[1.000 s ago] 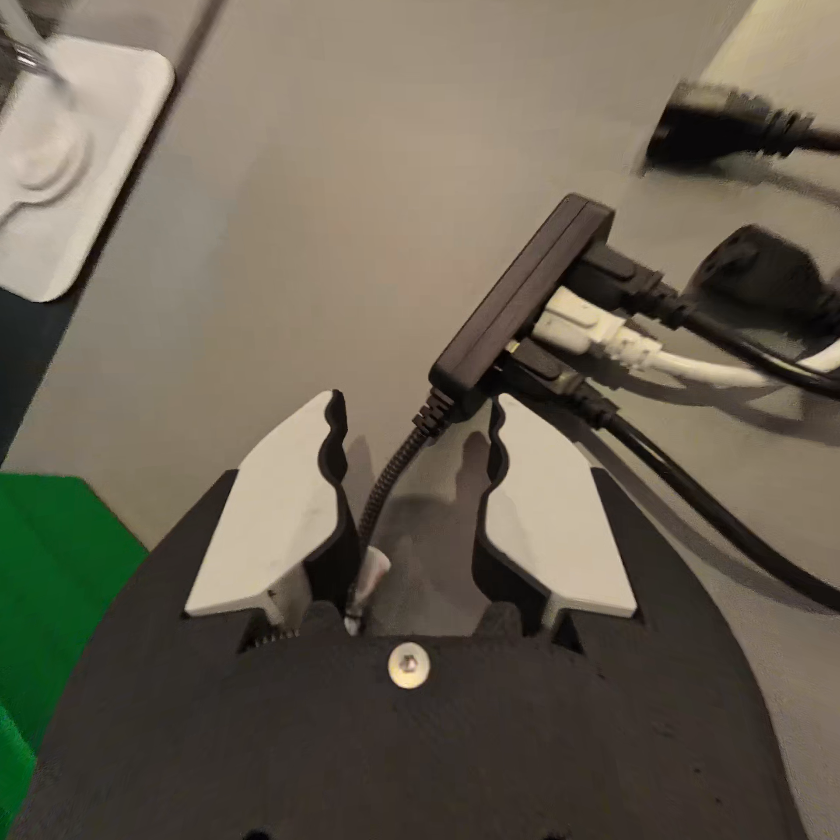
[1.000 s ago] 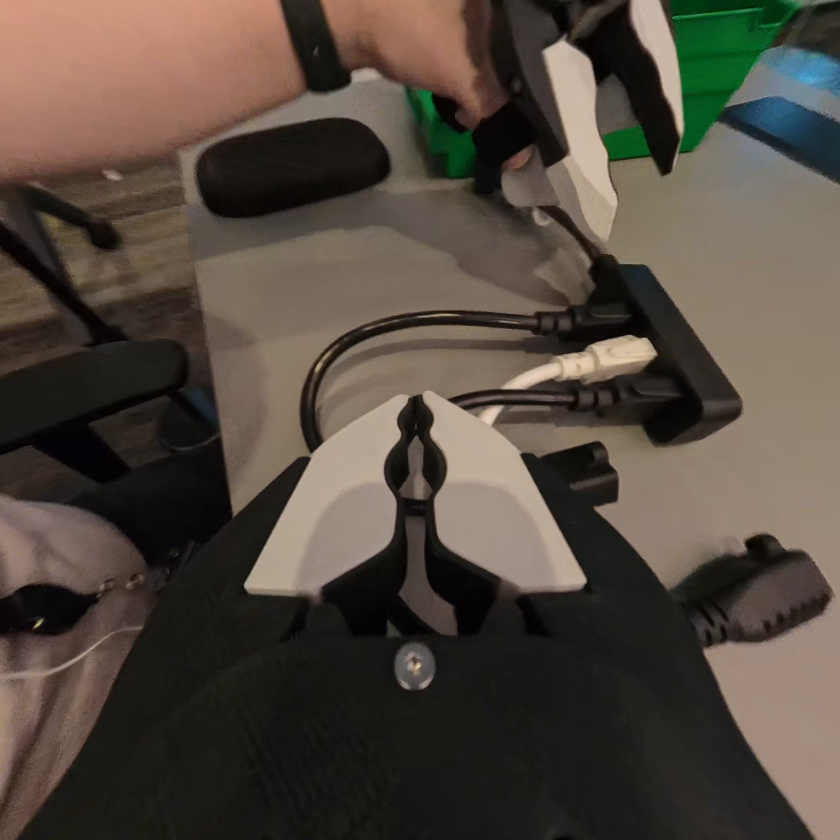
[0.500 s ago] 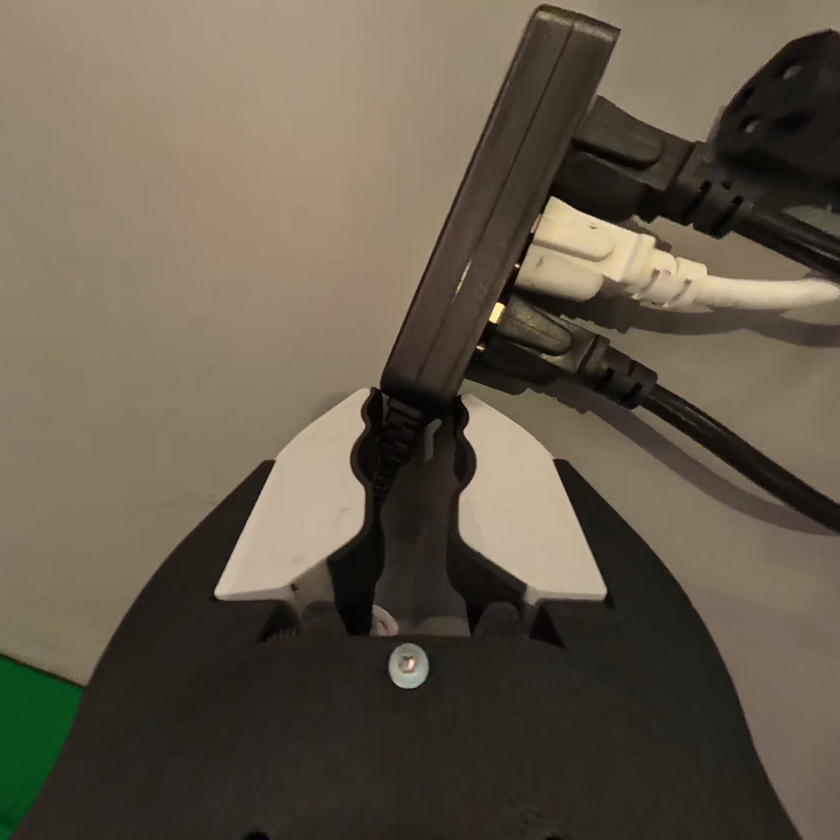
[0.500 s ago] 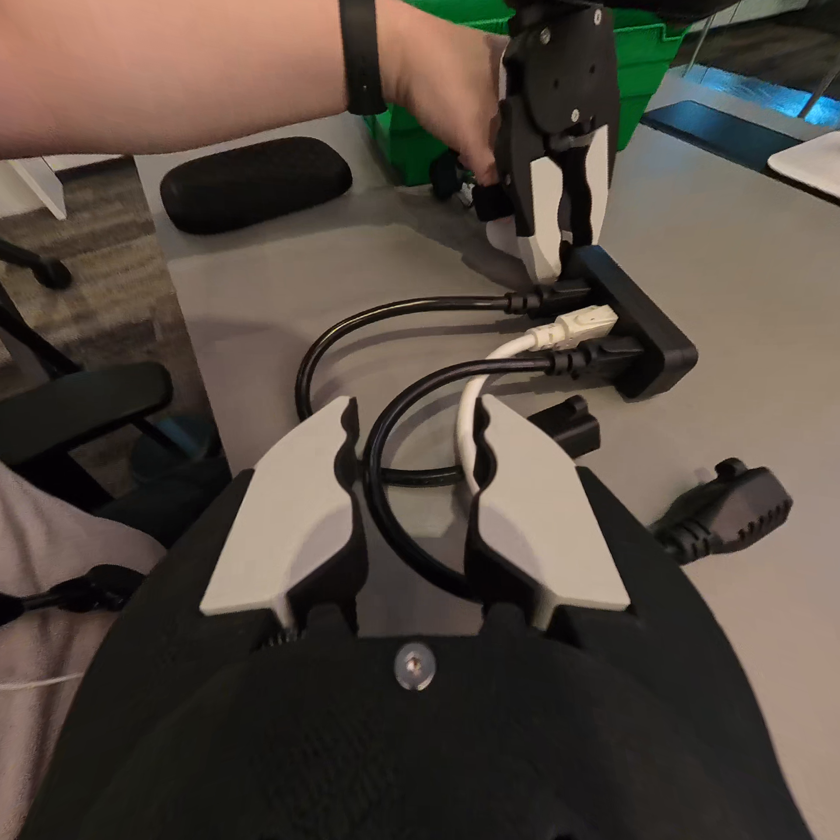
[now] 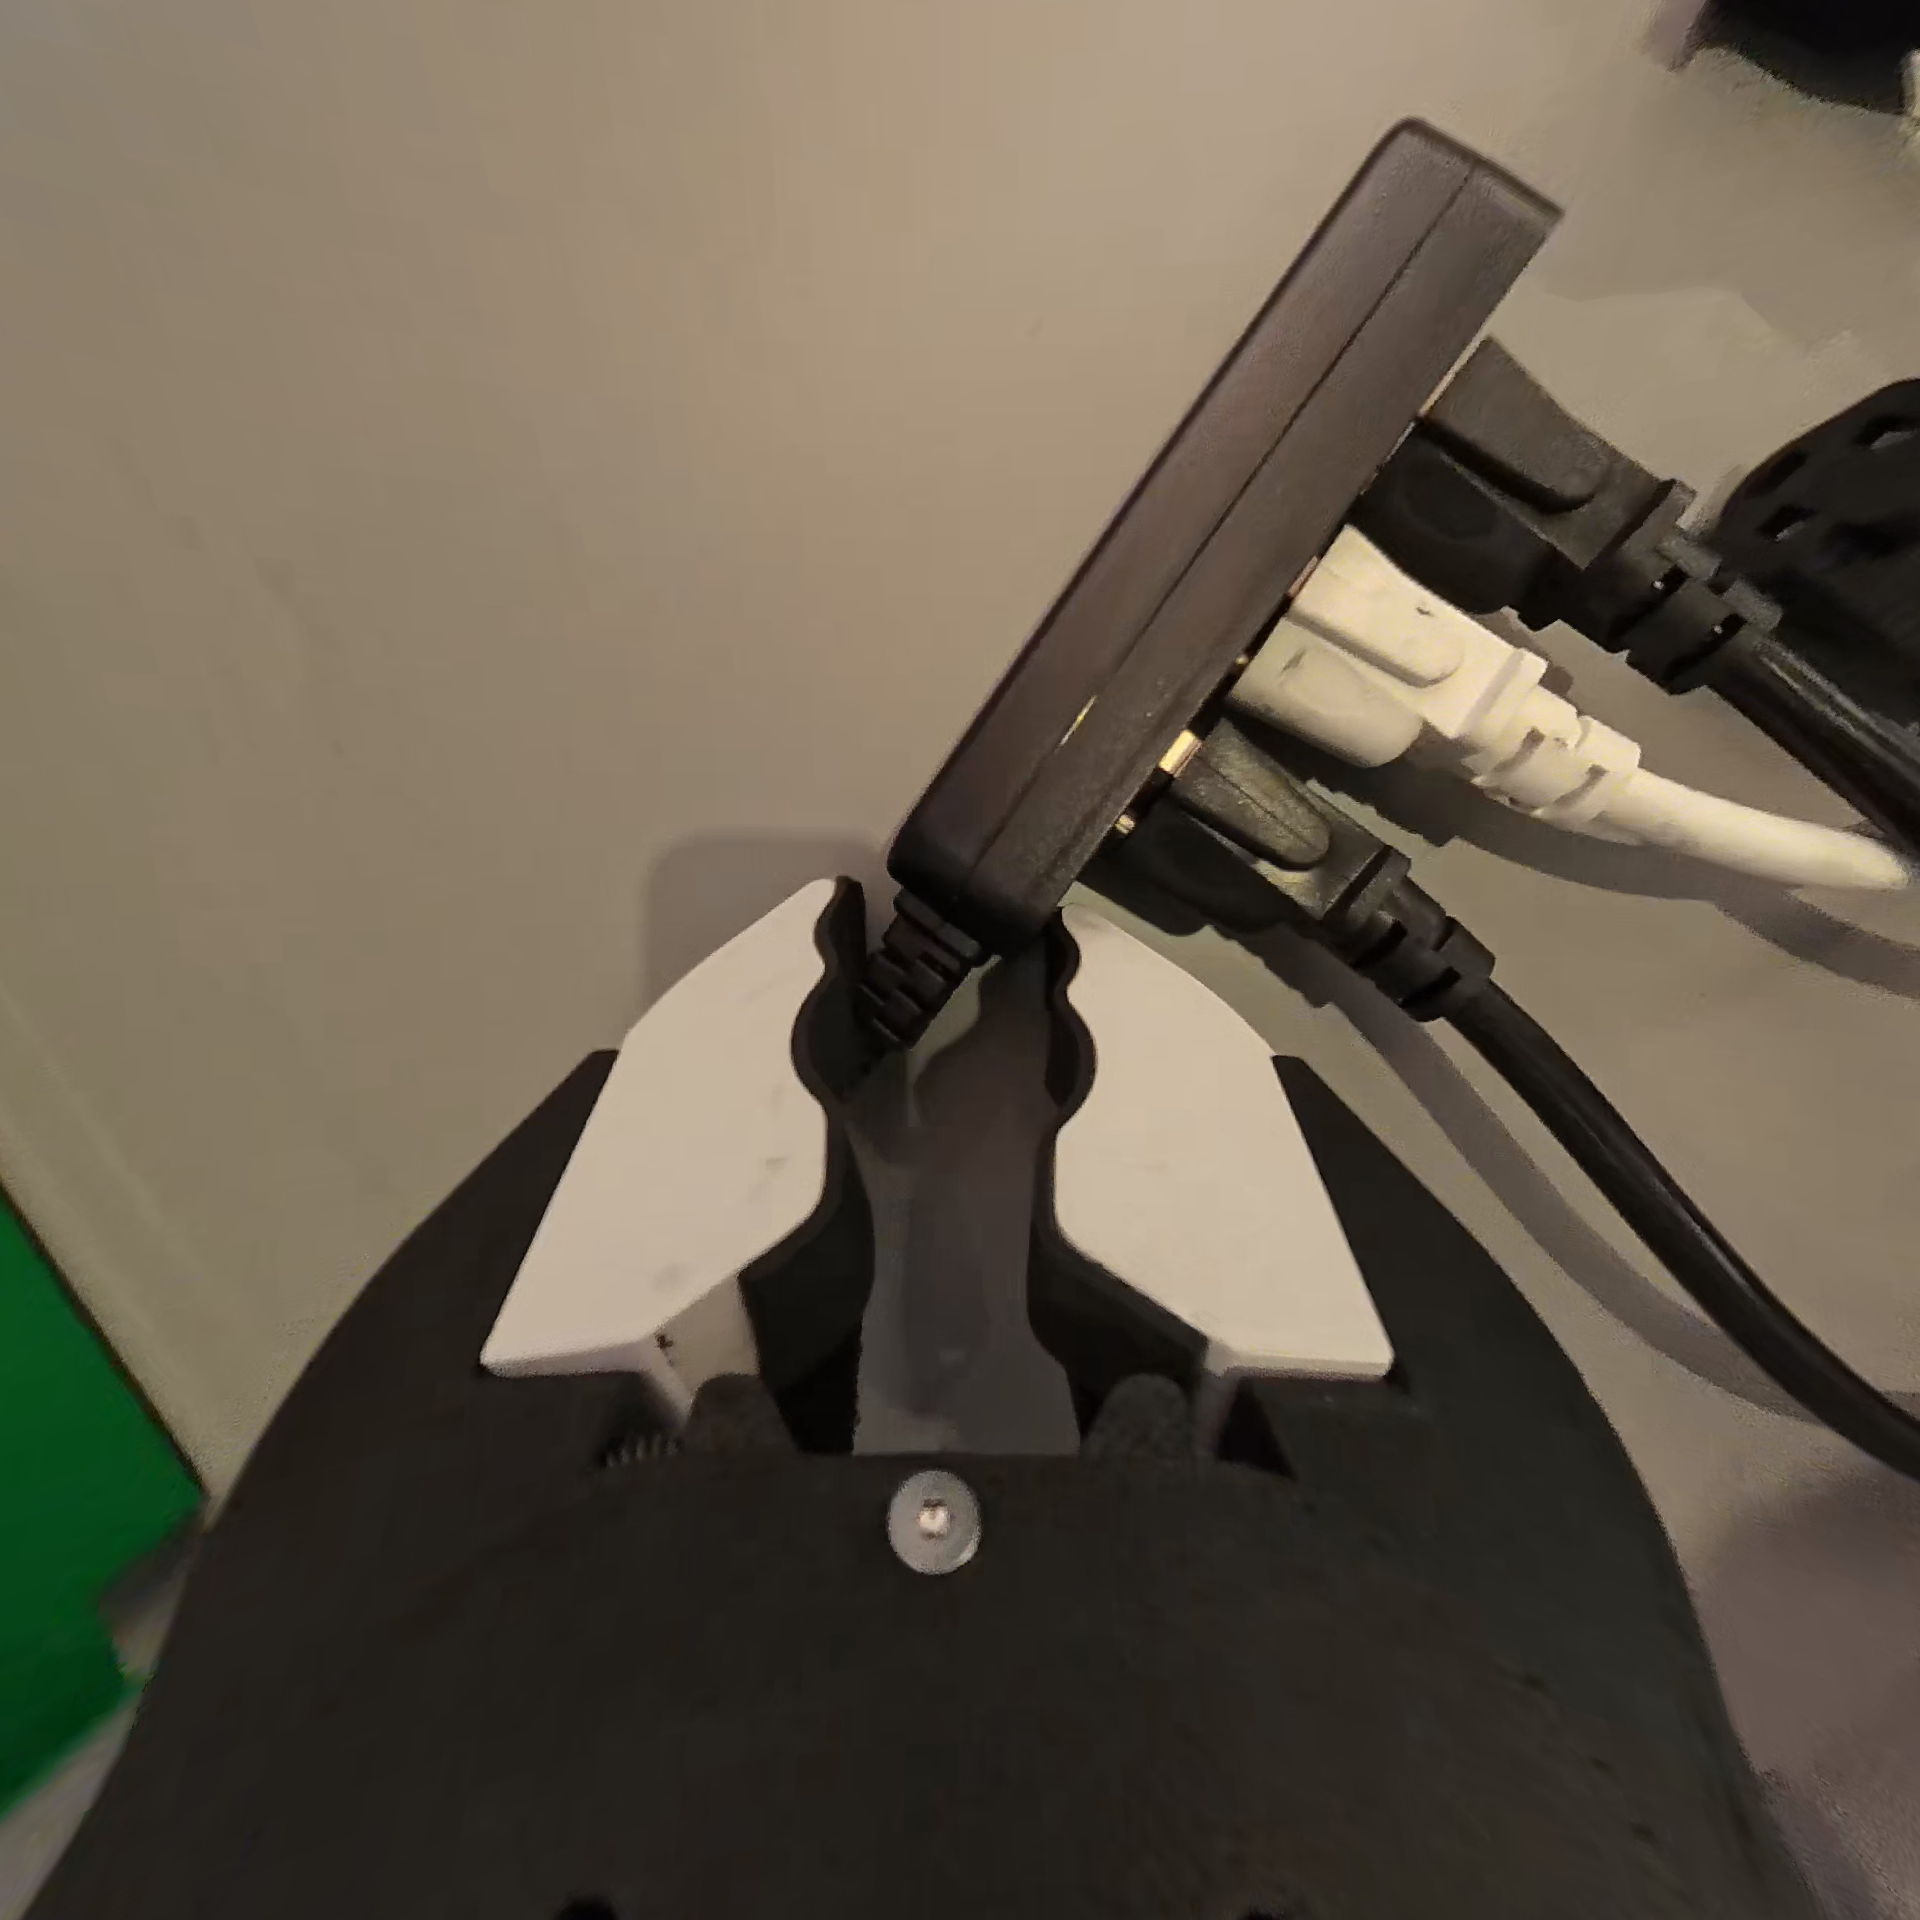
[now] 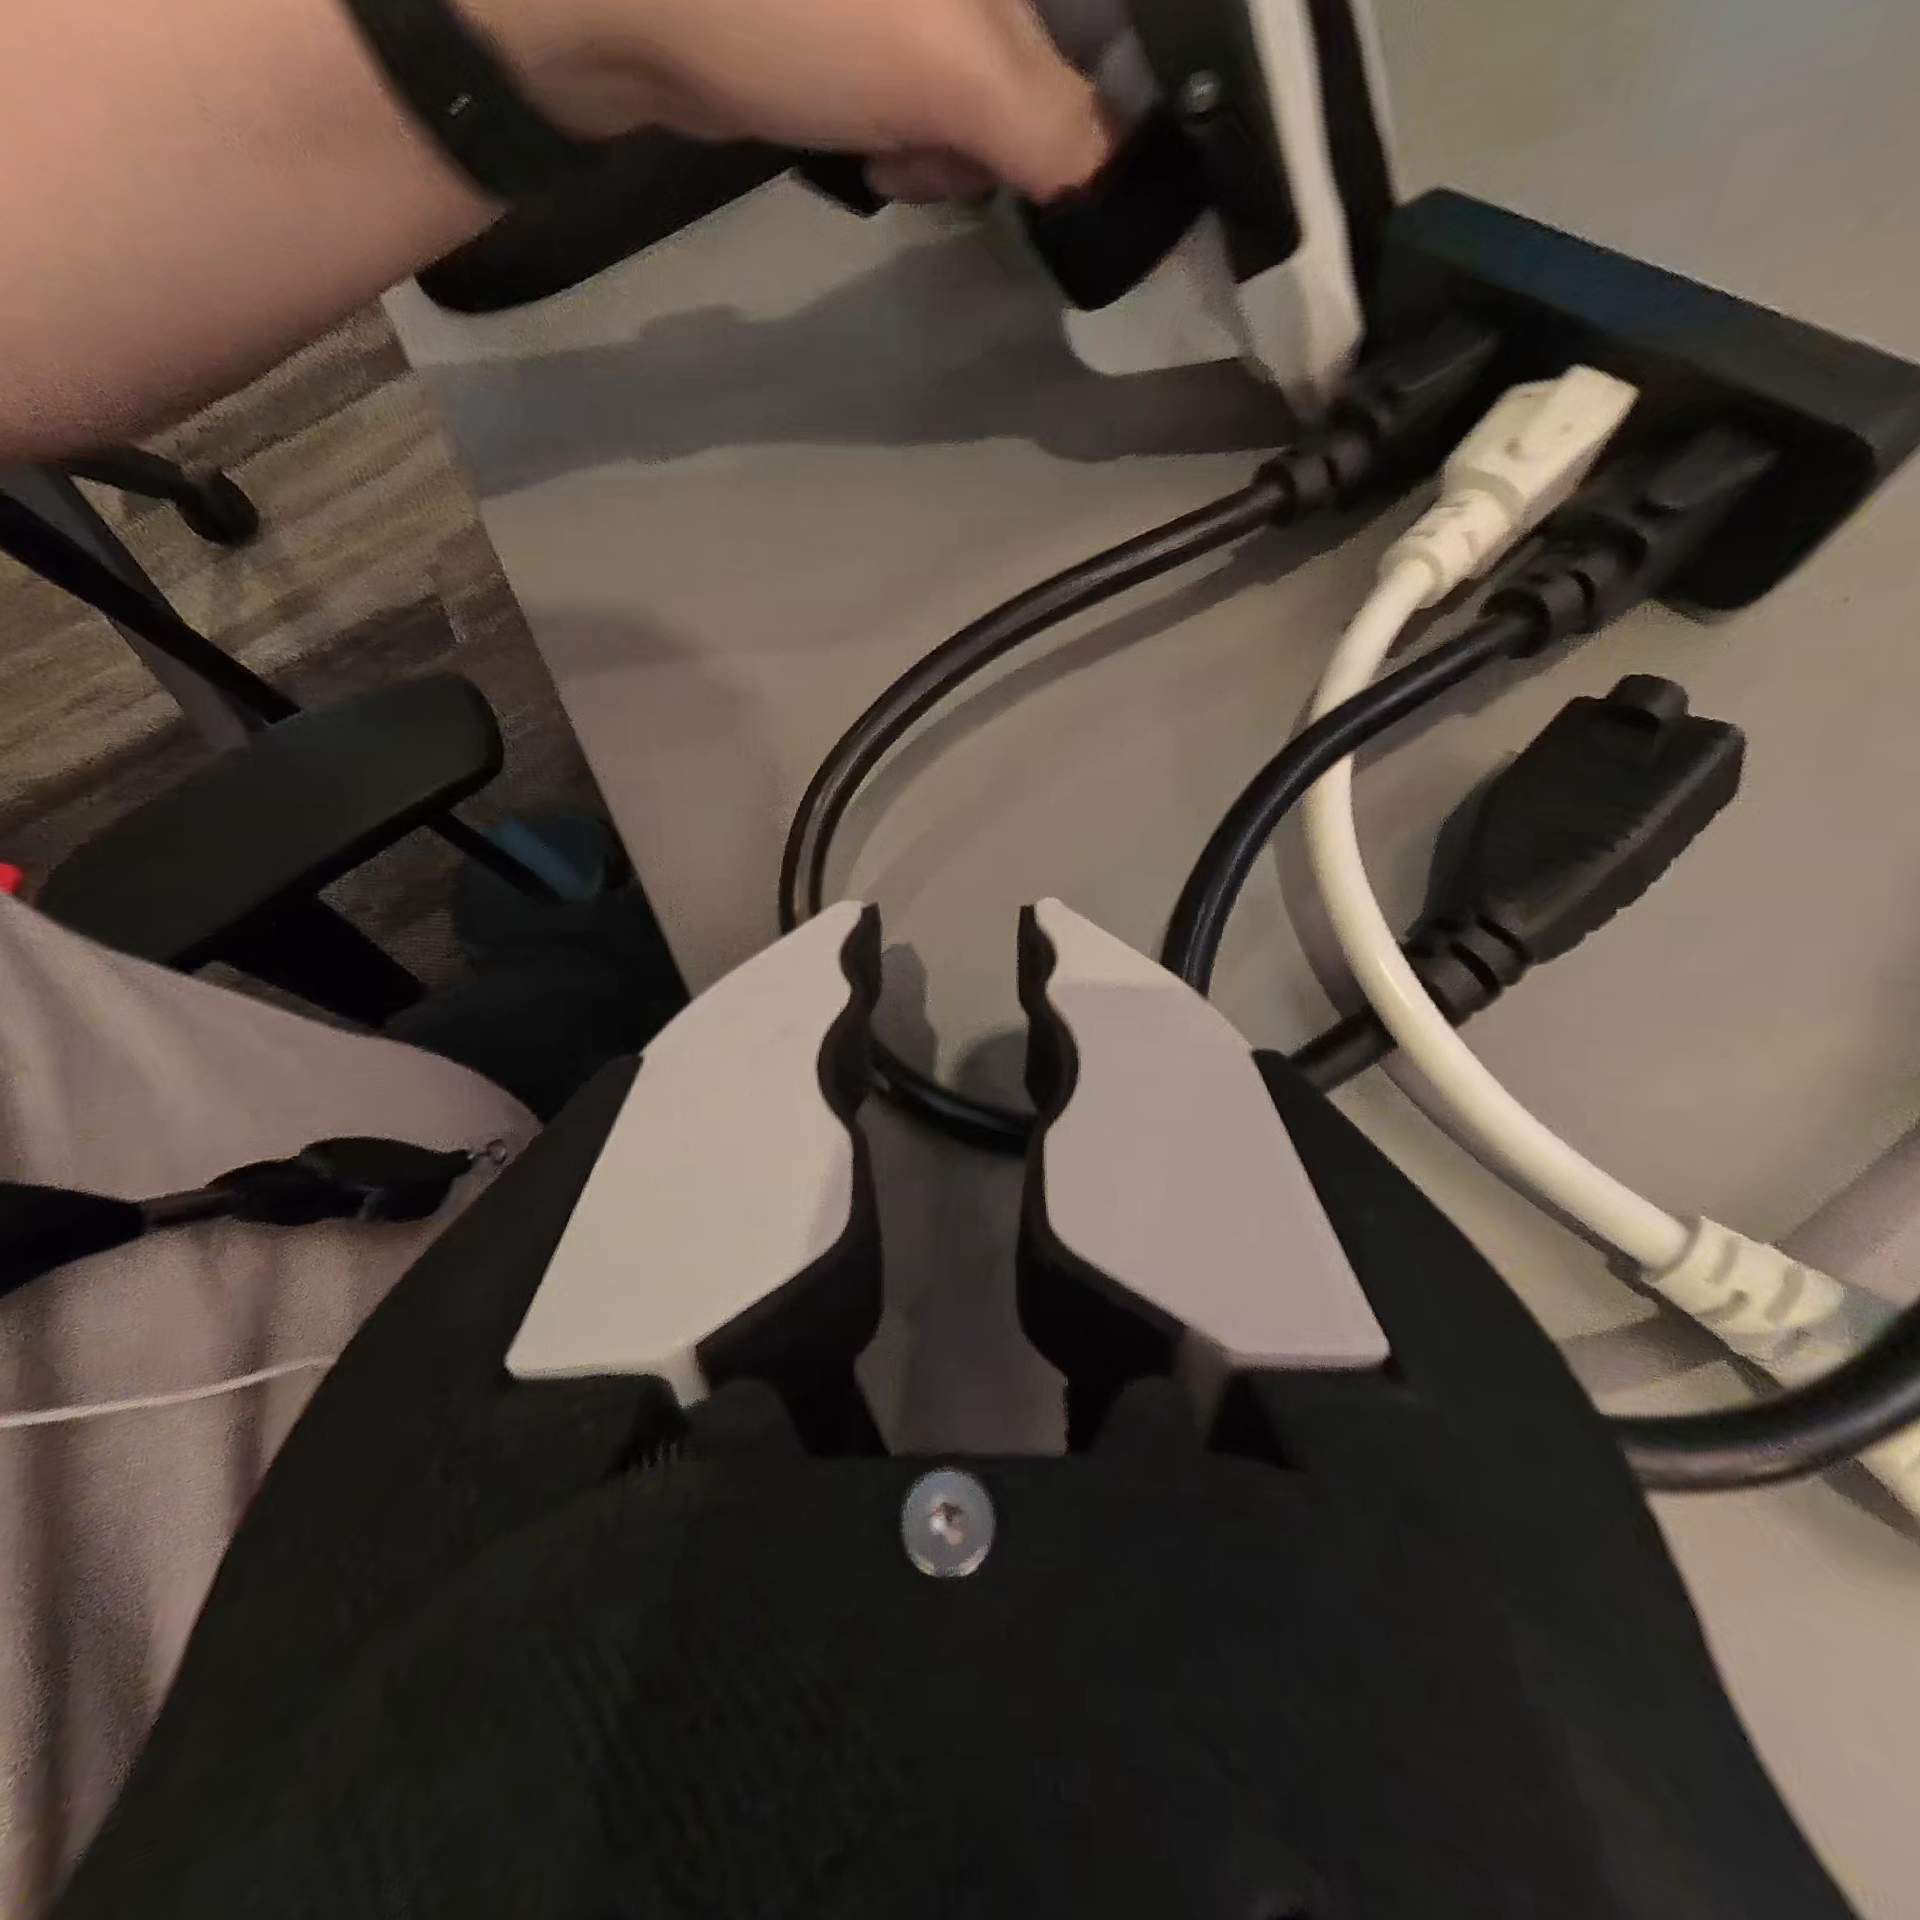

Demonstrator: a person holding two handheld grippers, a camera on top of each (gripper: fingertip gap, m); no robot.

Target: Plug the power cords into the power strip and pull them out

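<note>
A black power strip (image 5: 1226,540) on the grey counter (image 5: 520,416) holds two black plugs and one white plug (image 5: 1392,665), left tool (image 5: 951,935) and right tool (image 6: 948,920) both parted.

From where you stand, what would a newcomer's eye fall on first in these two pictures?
First, the black power strip near the table's middle, with three plugs seated side by side: a white plug between two black plugs. Next, the left gripper, its tips at the strip's near end around the ribbed cord exit. Last, the right gripper, open above a black cord's loop, with a loose black plug lying to its right.
</note>
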